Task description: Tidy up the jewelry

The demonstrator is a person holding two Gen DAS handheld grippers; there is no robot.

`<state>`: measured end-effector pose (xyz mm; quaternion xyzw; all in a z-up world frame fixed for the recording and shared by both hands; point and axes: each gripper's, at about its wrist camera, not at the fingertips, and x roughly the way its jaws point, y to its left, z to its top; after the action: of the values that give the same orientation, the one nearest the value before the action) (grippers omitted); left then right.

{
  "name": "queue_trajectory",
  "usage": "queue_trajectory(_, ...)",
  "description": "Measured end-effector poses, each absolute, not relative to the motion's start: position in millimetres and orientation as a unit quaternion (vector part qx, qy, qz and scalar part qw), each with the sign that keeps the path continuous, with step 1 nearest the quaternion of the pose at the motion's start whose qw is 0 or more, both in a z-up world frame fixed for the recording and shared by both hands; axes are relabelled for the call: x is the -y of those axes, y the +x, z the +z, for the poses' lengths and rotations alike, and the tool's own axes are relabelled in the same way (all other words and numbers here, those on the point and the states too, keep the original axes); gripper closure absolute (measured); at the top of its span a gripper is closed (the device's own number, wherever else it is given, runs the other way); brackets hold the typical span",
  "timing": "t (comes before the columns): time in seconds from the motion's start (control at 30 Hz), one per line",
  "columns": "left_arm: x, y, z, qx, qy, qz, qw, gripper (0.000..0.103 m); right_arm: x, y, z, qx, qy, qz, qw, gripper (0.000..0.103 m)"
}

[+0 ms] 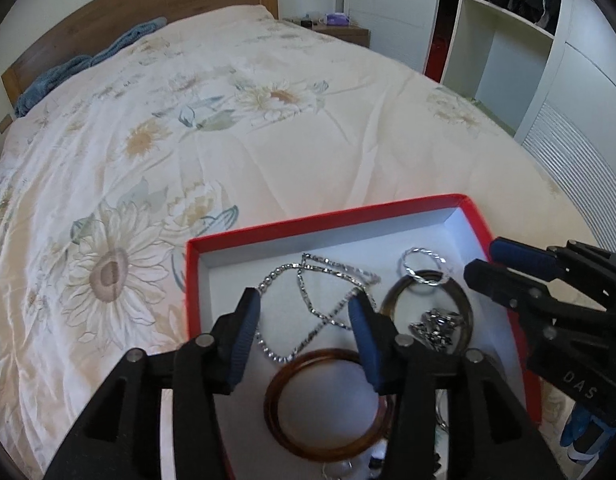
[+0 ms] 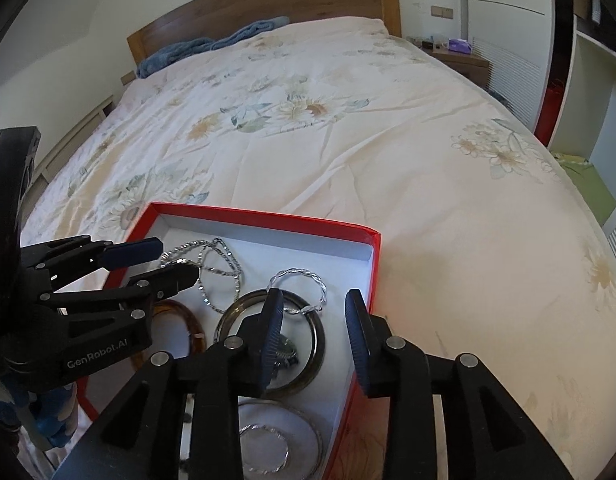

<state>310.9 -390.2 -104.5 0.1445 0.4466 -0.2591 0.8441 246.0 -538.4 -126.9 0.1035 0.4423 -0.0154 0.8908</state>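
Several bangles and a silver chain (image 1: 308, 304) lie in my red box (image 1: 328, 220) at lower centre, on the bed (image 1: 268, 140). Left claw (image 1: 304, 334) and right claw (image 2: 314, 330) hover above, both parted, seemingly empty.

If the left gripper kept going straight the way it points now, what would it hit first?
Probably the silver chain necklace lying in the red box: it sits right between the open left gripper fingers. The brown bangle lies nearer the camera, below that line, though depth is hard to judge.
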Motion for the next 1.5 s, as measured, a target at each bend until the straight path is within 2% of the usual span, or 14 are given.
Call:
queue_trajectory(0.3, 367, 276, -58, -0.412, 0.127, -0.255, 0.865, 0.050, 522, 210, -89, -0.421, 0.103, -0.023, 0.901, 0.058)
queue_trajectory(0.47, 342, 250, -29, -0.396, 0.108, -0.251, 0.877, 0.046, 504, 186, -63, -0.410, 0.098, -0.023, 0.906, 0.056)
queue_trajectory(1.03, 216, 132, 57, -0.334, 0.040, -0.221, 0.915, 0.044, 400, 79, 21, -0.367, 0.064, 0.014, 0.928, 0.051)
queue_trajectory(1.23, 160, 93, 70, -0.328, 0.001, -0.200, 0.923, 0.044, 355, 39, 45, -0.349, 0.046, 0.028, 0.936, 0.043)
queue_trajectory(1.4, 120, 64, 71, -0.332, -0.008, -0.171, 0.928, 0.044, 320, 5, 59, -0.331, 0.024, 0.027, 0.943, 0.025)
queue_trajectory(1.5, 99, 44, 74, -0.318, -0.007, -0.145, 0.937, 0.044, 306, -12, 64, -0.323, 0.010, 0.023, 0.946, 0.023)
